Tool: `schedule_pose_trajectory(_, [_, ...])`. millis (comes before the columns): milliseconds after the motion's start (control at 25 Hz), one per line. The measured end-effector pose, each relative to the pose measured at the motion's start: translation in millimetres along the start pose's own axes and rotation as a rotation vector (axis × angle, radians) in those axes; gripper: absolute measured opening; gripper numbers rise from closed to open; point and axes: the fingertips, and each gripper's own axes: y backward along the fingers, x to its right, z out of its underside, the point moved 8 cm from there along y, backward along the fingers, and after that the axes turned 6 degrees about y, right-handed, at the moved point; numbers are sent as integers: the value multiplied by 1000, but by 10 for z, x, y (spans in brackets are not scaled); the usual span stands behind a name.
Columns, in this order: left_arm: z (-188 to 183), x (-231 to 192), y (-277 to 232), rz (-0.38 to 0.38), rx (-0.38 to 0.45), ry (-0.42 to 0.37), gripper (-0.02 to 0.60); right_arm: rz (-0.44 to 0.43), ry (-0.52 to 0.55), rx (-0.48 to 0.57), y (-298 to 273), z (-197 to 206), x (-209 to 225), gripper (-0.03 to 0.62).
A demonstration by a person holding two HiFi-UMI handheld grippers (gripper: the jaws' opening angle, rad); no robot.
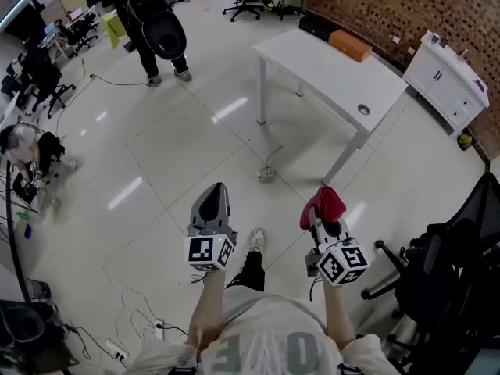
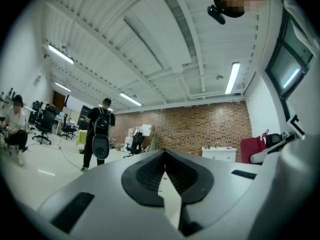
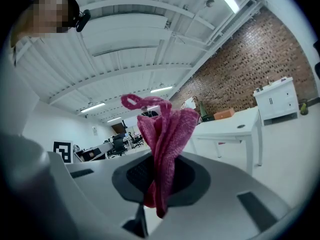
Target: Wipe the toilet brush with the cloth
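My right gripper (image 1: 321, 216) is shut on a bunched red cloth (image 1: 324, 203), held over the floor in front of me. In the right gripper view the cloth (image 3: 162, 139) stands up from between the closed jaws, pink and folded. My left gripper (image 1: 211, 203) is beside it to the left, shut with nothing in it; in the left gripper view its jaws (image 2: 165, 176) meet edge to edge. The red cloth (image 2: 251, 149) shows at the right edge of that view. No toilet brush shows in any view.
A white table (image 1: 328, 73) with an orange box (image 1: 349, 45) stands ahead. A white cabinet (image 1: 445, 80) lines the brick wall. A black office chair (image 1: 453, 264) is close on my right. A person with a backpack (image 1: 156, 26) stands far left; cables (image 1: 133, 319) lie by my feet.
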Motion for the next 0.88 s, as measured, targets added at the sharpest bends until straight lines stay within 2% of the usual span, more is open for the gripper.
schedule_pose_trajectory(200, [-218, -531, -1239, 22, 16, 14, 5, -4, 27, 39, -1180, -536, 227, 32])
schedule_pose_trajectory(400, [-229, -714, -2090, 61, -6, 12, 5, 16, 12, 43, -1871, -766, 508, 32])
schedule_pose_trajectory(640, [-46, -765, -2542, 42, -53, 38, 5, -6, -20, 0, -2382, -789, 812, 32])
schedule_pose_trajectory(880, [-77, -745, -2809, 10, -62, 20, 5, -55, -23, 18, -2672, -985, 1026, 32])
